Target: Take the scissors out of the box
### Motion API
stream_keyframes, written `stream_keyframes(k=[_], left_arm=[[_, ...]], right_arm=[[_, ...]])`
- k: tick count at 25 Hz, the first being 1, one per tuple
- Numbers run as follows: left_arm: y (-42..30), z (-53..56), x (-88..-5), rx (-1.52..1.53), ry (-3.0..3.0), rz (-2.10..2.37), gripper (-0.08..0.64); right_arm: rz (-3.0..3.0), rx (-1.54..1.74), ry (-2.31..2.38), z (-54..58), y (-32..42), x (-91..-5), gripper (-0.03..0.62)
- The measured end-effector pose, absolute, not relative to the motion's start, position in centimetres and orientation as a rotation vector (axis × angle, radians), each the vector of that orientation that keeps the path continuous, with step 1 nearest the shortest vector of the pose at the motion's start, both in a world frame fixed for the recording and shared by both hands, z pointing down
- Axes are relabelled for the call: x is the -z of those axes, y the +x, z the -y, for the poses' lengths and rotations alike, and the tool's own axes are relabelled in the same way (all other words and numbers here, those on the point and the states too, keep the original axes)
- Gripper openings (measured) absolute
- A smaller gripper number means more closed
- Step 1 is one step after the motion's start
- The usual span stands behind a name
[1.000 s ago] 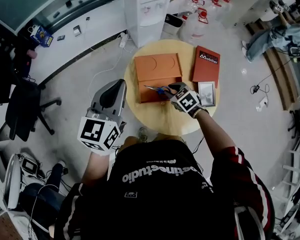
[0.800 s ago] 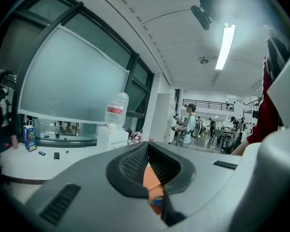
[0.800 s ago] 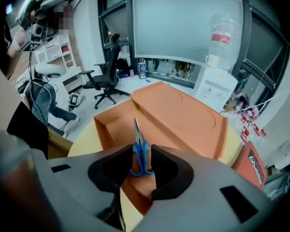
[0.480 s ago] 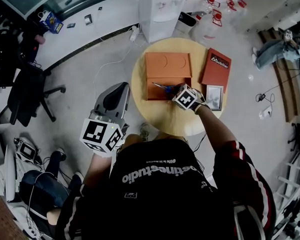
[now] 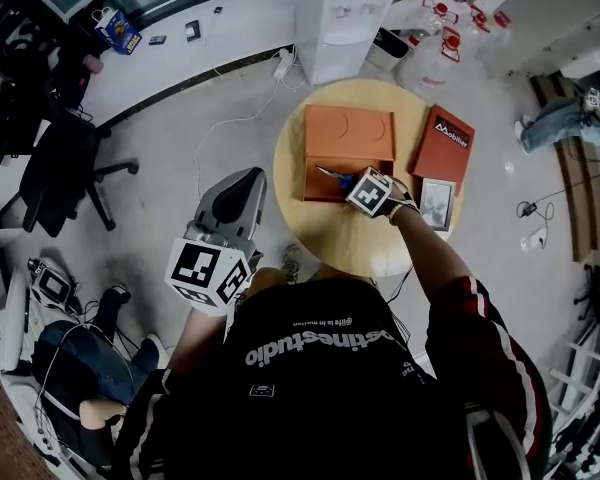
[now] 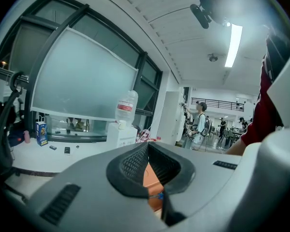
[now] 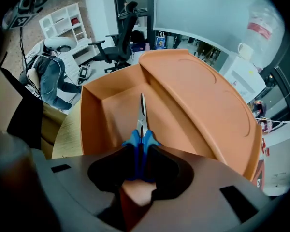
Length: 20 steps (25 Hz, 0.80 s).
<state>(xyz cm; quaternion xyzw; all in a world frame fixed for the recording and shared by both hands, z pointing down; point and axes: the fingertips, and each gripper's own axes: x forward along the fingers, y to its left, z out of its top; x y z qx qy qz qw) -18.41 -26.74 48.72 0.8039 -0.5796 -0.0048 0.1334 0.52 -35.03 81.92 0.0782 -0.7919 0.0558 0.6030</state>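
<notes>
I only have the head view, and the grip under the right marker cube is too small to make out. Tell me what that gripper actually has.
Observer: The right gripper is shut on the blue handles of the scissors, one finger on each side.
Operator: Give me the blades.
Observer: They are closed together and point away from the gripper, over the floor of the orange box and inside its walls.
Operator: Now the left one.
Observer: The left gripper has its fingers meeting at the tips, with nothing between them.
</notes>
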Motion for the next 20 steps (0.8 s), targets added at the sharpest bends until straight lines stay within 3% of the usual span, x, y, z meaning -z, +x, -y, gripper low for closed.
stream_keyframes(k=[20], left_arm=[[-19.3, 26.6, -48.5, 0.028, 2.306, 1.714, 0.017]], right_arm=[[1.801, -0.107, 0.114, 34.8, 0.9, -82.0, 0.116]])
